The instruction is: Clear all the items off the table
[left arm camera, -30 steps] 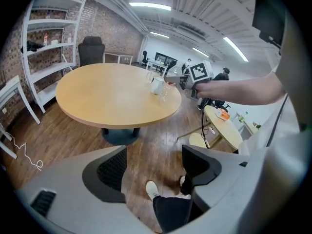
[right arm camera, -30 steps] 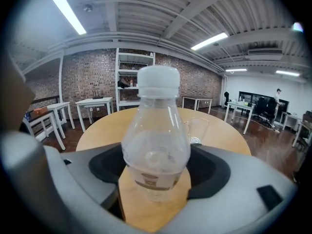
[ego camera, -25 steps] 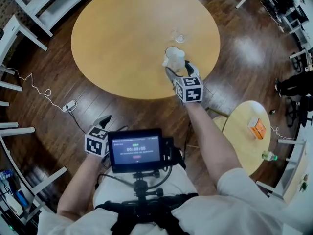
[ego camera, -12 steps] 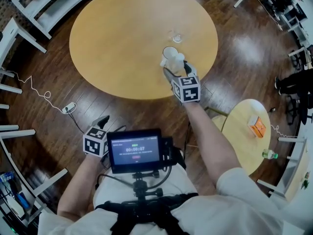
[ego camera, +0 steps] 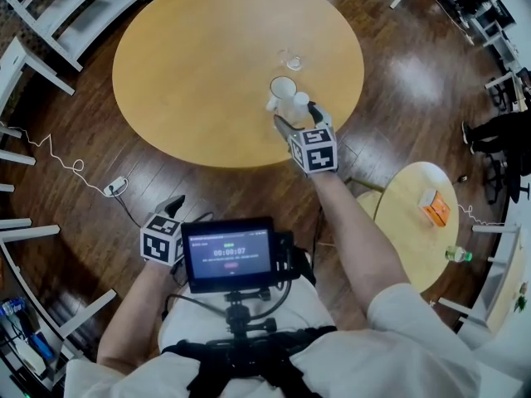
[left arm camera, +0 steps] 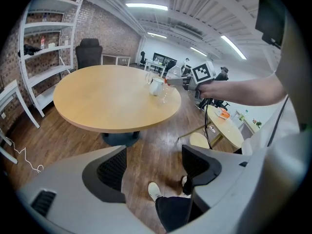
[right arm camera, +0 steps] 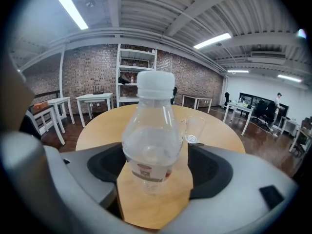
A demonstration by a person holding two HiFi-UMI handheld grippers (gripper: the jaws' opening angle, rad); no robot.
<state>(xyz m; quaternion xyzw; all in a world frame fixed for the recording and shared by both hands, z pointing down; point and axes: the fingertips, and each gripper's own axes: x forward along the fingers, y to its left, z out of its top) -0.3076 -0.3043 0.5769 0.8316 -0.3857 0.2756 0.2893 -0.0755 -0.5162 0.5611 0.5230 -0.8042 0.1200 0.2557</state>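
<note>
A clear plastic bottle [right arm camera: 151, 140] with a white cap [ego camera: 300, 100] stands on the round wooden table [ego camera: 191, 73] near its front right edge. My right gripper [ego camera: 294, 114] reaches around it. Its jaws have just been opening: the bottle is between them, with a gap at the right pad, so the right gripper [right arm camera: 155, 172] is open. A white mug [ego camera: 280, 89] stands just left of the bottle, and a clear glass mug [right arm camera: 194, 129] stands behind it. My left gripper [ego camera: 176, 203] hangs low over the floor, open and empty.
A small round side table [ego camera: 411, 247] at the right carries an orange box [ego camera: 436, 208] and a small bottle [ego camera: 455, 257]. White shelving [ego camera: 58, 23] stands at the left. A white cable [ego camera: 75, 166] lies on the wooden floor. A screen [ego camera: 228, 254] sits at my chest.
The head view has drifted a little, so the table sits slightly further left and up. Both grippers stay where they were, the right one still at the bottle.
</note>
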